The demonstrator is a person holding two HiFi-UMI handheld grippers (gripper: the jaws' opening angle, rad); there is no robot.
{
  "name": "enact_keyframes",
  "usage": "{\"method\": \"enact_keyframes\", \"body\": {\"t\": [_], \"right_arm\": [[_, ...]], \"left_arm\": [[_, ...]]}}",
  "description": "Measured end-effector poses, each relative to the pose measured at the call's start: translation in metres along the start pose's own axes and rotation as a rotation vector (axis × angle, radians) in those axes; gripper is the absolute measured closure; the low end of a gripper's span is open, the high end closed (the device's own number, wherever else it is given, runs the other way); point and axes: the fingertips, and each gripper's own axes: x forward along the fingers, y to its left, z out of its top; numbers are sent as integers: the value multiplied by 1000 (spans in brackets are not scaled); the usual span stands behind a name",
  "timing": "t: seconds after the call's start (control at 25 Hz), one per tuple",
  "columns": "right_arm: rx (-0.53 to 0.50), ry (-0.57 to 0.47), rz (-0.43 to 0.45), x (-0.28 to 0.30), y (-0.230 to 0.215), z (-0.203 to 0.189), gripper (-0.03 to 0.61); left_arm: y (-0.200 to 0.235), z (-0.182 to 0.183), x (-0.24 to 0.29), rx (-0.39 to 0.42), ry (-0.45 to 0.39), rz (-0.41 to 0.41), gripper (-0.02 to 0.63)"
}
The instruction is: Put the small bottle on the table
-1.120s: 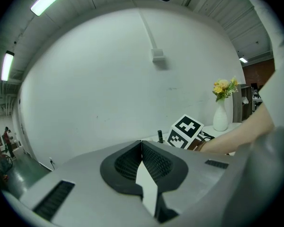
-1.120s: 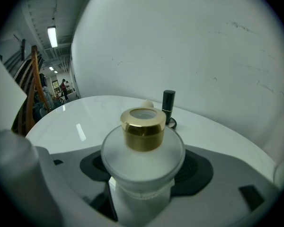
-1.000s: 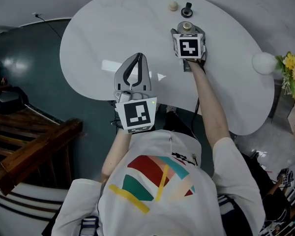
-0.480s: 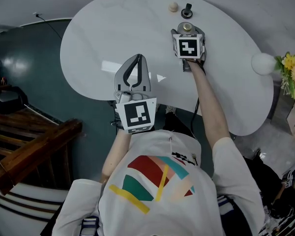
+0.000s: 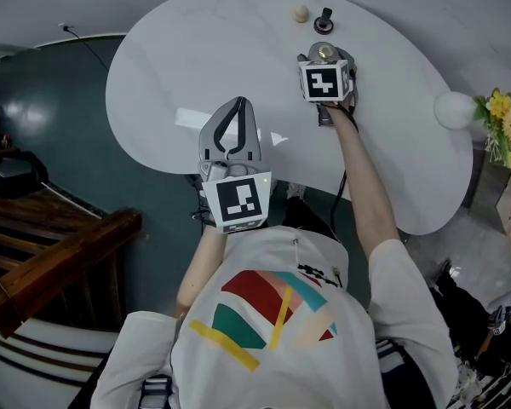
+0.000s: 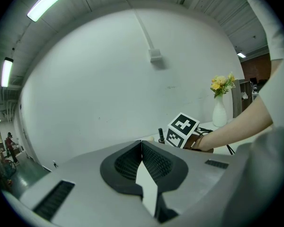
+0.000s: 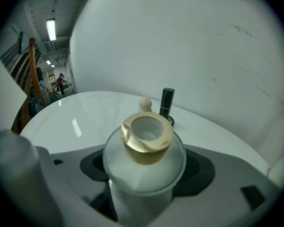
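Change: the marker cube [image 5: 326,82] of the right gripper [image 5: 324,57] looks a little smaller than a second ago and sits slightly nearer to the far edge of the table; the left gripper is where it was.
Right gripper: its two grey jaws pinch the small bottle [image 7: 144,169] from both sides, with the dark ribbed pads against the bottle's body.
Small bottle: a round body of frosted white material with a wide shoulder and a shiny gold collar [image 7: 147,137] around an open white mouth. It is held upright above the far part of the table, near the far edge. Its bottom is hidden, so I cannot tell if it touches the top.
Left gripper [image 6: 141,148]: the jaws are pressed together with nothing between them; the ribbed black pads meet in one line. It hovers at the near edge of the table.
Table [image 5: 187,66]: a white, glossy, rounded top with a curved outline.
Black piece [image 5: 324,20]: a short dark cylinder on a round base, near the far edge, just beyond the bottle.
Cream knob [image 5: 300,11]: a small matte ball shape, just beside the black piece.
Vase [image 6: 219,115]: white and smooth with a narrow neck, holding yellow flowers [image 5: 504,118], at the right end of the table.
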Motion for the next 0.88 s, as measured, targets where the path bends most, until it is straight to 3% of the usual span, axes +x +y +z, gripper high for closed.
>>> {"method": "enact_keyframes", "body": {"t": [0.52, 0.88], "right_arm": [[31, -160, -5, -44, -7, 54, 244], [52, -433, -1, -150, -7, 126, 258]], "left_arm": [[2, 14, -14, -7, -56, 8, 597], [8, 40, -28, -41, -143, 10, 597]]}}
